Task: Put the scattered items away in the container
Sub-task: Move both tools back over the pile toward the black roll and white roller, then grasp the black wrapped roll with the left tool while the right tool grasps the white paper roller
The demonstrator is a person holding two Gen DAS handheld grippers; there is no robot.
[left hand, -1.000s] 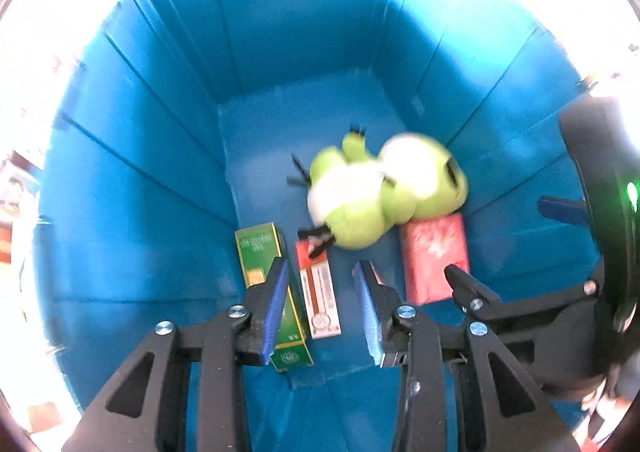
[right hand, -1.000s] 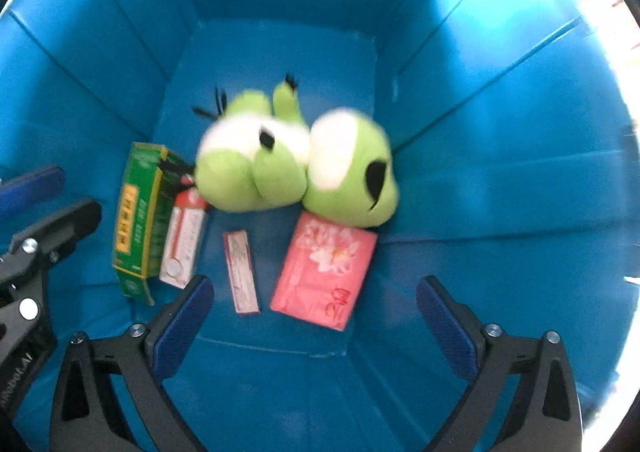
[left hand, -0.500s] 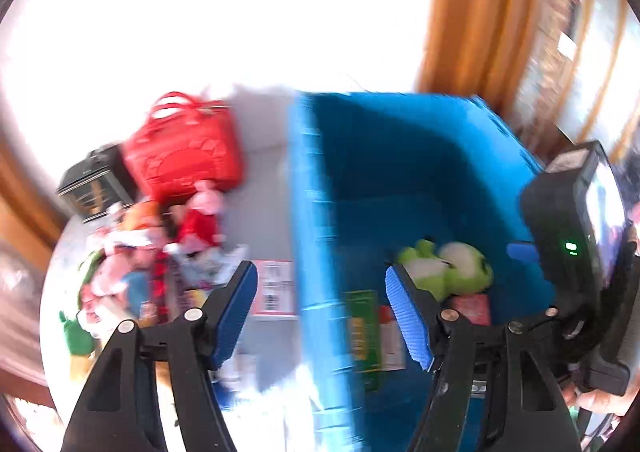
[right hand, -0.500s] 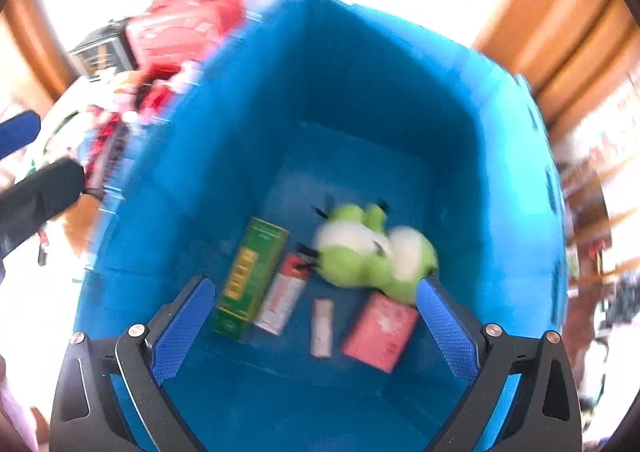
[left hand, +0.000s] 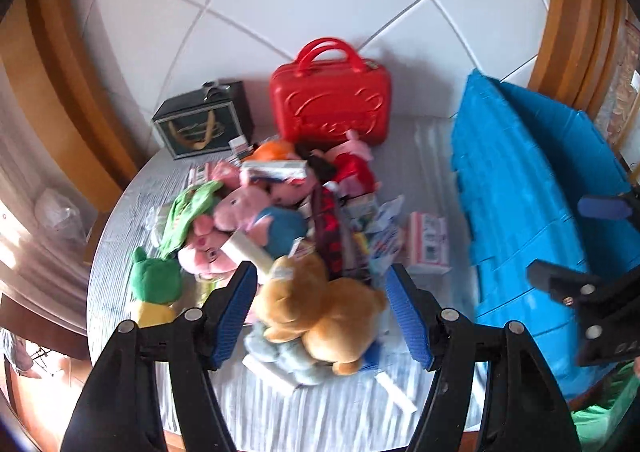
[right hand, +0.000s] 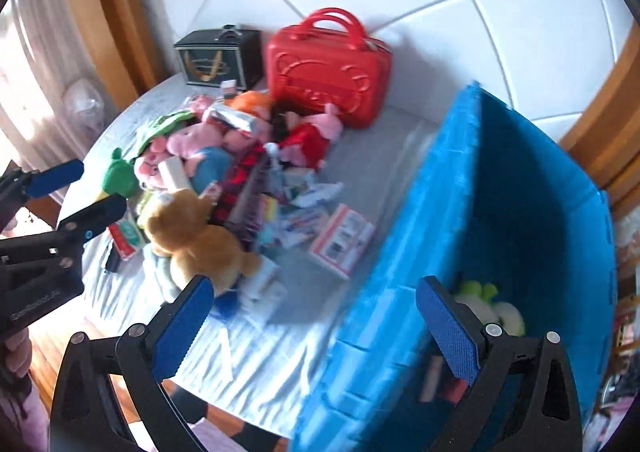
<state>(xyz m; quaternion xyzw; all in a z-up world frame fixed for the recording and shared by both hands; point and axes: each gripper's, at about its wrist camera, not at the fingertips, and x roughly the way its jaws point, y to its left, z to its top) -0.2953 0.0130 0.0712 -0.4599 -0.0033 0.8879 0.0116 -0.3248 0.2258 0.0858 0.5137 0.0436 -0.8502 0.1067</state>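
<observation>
A dense heap of plush toys and boxes fills the middle of the tabletop (left hand: 132,188); the brown plush bear (left hand: 320,304) lies at its near edge. A bare strip runs between the heap and the blue container (right hand: 492,188), broken only by a white carton (right hand: 344,240). The red case (left hand: 330,108) and black box (left hand: 204,120) block the far edge.

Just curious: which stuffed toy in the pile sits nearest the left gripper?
The tan plush dog, lying right between the open left gripper fingers; the pink pigs lie farther back.

Both wrist cams above table, facing toy pile (left hand: 280,212); bin (right hand: 500,212) shared.
</observation>
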